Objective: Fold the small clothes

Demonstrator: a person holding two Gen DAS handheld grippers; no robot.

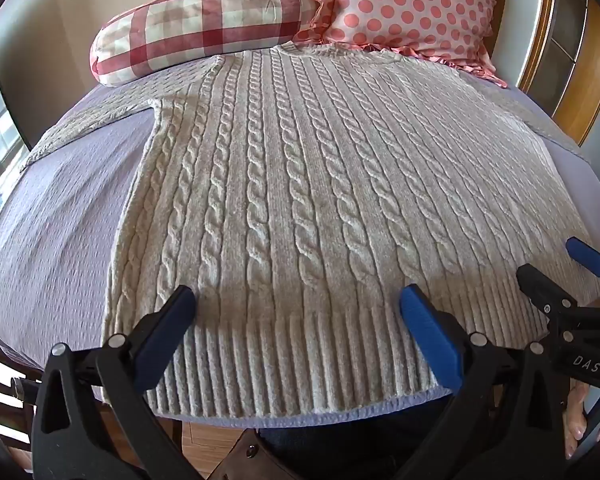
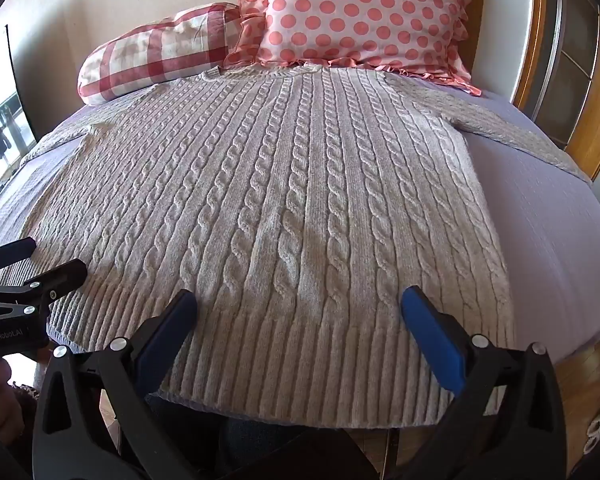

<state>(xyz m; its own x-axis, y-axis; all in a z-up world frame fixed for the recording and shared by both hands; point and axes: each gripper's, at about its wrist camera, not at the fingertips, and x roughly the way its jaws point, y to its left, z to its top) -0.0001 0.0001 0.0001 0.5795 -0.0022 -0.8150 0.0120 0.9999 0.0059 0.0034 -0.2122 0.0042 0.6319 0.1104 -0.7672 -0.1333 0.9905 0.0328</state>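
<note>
With the cable-knit sweater [image 1: 284, 184] spread flat on the bed [image 1: 60, 216], hem nearest, both claws hover wide open, empty: left claw [image 1: 298, 312], right claw [image 2: 300, 312]. Folding hasn't begun; next, probably pinch a sleeve or side edge.

— Obscured items? Sweater [image 1: 284, 184] left sleeve runs past the bed [image 1: 60, 208] edge, cuff unseen; hem partly covered by left gripper [image 1: 296, 300] fingers.

— Confirmed. Polka-dot pillow [image 2: 364, 16] cut off at frame top. Left gripper [image 2: 32, 260] only partly in right-wrist view. Picture [image 2: 4, 136] at left too small to read.
</note>
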